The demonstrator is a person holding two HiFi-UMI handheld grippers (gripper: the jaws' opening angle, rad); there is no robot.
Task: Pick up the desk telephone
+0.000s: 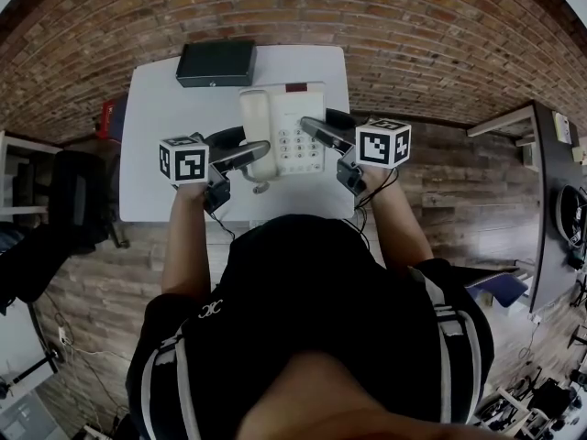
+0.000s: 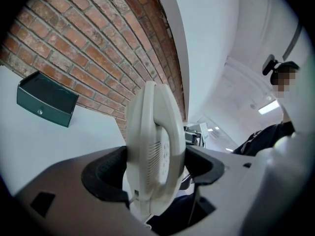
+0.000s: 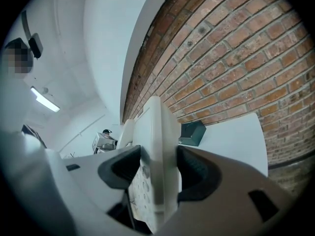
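Observation:
The cream desk telephone (image 1: 282, 128) is clamped between both grippers over the white table (image 1: 156, 126), handset on its left and keypad on its right. My left gripper (image 1: 249, 154) is shut on the handset side, and in the left gripper view the phone (image 2: 152, 141) stands edge-on between that gripper's (image 2: 155, 167) dark pads. My right gripper (image 1: 318, 132) is shut on the keypad side, with the phone's edge (image 3: 156, 141) pinched in this gripper (image 3: 157, 173). The phone's curly cord (image 1: 260, 187) hangs near the table's front edge. I cannot tell whether the phone's base touches the table.
A black box (image 1: 216, 62) sits at the table's back edge, also seen as a dark box (image 2: 47, 100) in the left gripper view and a small box (image 3: 192, 132) in the right one. A brick wall (image 1: 413, 35) rises behind. Furniture (image 1: 64, 200) stands left.

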